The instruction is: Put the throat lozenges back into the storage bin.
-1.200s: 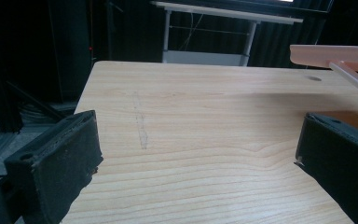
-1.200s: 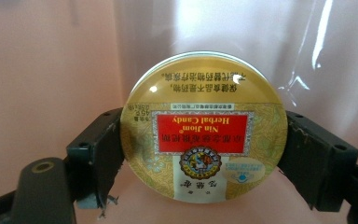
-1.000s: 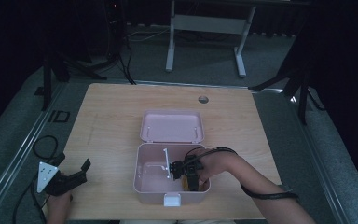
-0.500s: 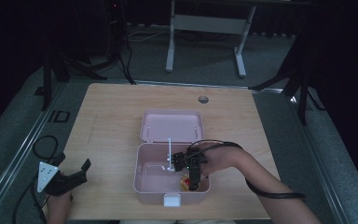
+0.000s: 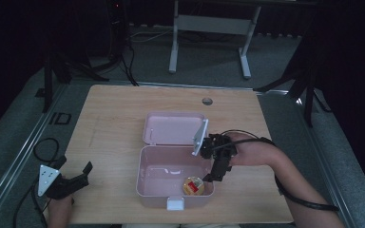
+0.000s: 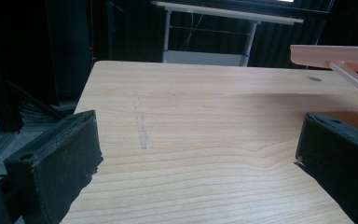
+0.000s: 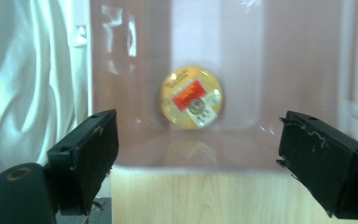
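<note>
Small round cup lying in the open pink box, right gripper just above it

The table (image 5: 114, 109) carries the pink box (image 5: 145, 187), lid laid back; the right gripper (image 5: 210, 179) hangs over its near right corner, jaws spread and empty, so the placing step looks finished. The left gripper (image 5: 86, 172) rests idle at the table's left edge, jaws spread. The yellow-lidded cup (image 7: 191, 97) sits on the box floor; next probably calls for withdrawing and closing the lid.
</note>
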`<state>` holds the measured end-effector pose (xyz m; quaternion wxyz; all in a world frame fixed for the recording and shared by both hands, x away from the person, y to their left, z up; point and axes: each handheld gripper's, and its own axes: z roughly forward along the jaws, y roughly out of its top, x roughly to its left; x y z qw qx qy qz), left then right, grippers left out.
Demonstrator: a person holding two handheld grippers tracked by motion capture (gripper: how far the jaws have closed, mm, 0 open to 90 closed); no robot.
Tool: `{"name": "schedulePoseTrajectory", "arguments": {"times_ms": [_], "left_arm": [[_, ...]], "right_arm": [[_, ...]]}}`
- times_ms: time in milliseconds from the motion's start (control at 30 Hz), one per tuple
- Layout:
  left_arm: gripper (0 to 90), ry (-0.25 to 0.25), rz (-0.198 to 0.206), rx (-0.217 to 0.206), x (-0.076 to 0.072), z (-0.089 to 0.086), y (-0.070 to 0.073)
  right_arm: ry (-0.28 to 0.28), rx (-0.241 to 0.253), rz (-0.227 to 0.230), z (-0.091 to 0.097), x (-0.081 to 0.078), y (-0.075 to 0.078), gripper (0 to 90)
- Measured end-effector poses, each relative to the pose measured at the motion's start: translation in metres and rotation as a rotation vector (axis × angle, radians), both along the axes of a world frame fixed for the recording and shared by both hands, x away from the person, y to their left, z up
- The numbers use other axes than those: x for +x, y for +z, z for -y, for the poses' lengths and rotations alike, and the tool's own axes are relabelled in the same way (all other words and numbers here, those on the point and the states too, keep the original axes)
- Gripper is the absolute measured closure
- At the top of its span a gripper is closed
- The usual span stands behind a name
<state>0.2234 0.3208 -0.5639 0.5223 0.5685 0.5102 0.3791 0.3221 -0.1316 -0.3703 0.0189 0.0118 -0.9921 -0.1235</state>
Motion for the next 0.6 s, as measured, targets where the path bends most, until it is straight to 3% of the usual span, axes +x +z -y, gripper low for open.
{"name": "schedulePoseTrajectory", "arguments": {"times_ms": [67, 167, 367, 400, 600], "left_arm": [[0.4, 0.0, 0.0, 0.001, 0.0, 0.0, 0.0], [0.4, 0.0, 0.001, 0.0, 0.0, 0.0, 0.0], [0.4, 0.001, 0.0, 0.002, 0.0, 0.0, 0.0], [0.4, 0.001, 0.0, 0.003, 0.0, 0.0, 0.0], [0.4, -0.001, -0.002, 0.002, 0.0, 0.0, 0.0]], "right_arm": [[-0.01, 0.02, 0.002, 0.006, 0.001, 0.003, 11.9], [-0.062, 0.055, 0.032, 0.032, 0.004, 0.01, 11.9], [-0.133, 0.118, 0.045, 0.066, 0.007, 0.003, 11.9], [-0.157, 0.137, 0.066, 0.079, 0.009, -0.007, 11.9], [-0.222, 0.179, 0.083, 0.102, 0.014, -0.039, 11.9]]}}
